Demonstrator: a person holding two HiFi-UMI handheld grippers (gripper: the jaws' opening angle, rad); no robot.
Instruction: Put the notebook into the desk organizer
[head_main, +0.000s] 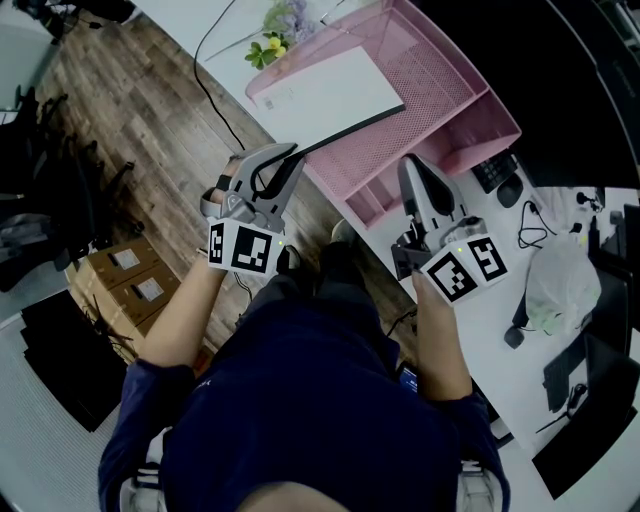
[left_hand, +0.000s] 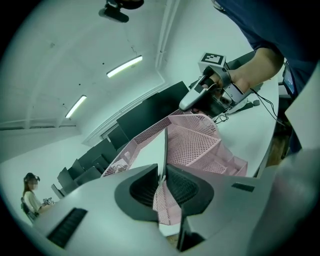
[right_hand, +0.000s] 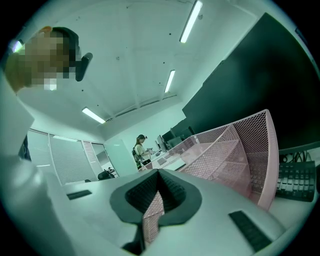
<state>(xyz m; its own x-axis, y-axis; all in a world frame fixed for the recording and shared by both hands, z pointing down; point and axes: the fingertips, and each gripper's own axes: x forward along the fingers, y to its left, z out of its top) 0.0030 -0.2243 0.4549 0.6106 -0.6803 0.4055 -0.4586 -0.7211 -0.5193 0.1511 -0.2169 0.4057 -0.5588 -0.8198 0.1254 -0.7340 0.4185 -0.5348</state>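
Observation:
The white notebook with a dark edge lies slanted across the big compartment of the pink mesh desk organizer, its near corner sticking out over the front. My left gripper is at that corner. In the left gripper view the notebook runs edge-on to the left gripper, whose pads stand a little apart around the thin edge without pressing it. My right gripper hovers at the organizer's small front compartments, jaws shut and empty. The right gripper view has the right gripper with its tips together before the pink organizer.
The organizer stands at the near edge of a white desk. A keyboard, a mouse, cables and a plastic bag lie to the right. Flowers stand behind. Cardboard boxes sit on the wooden floor at the left.

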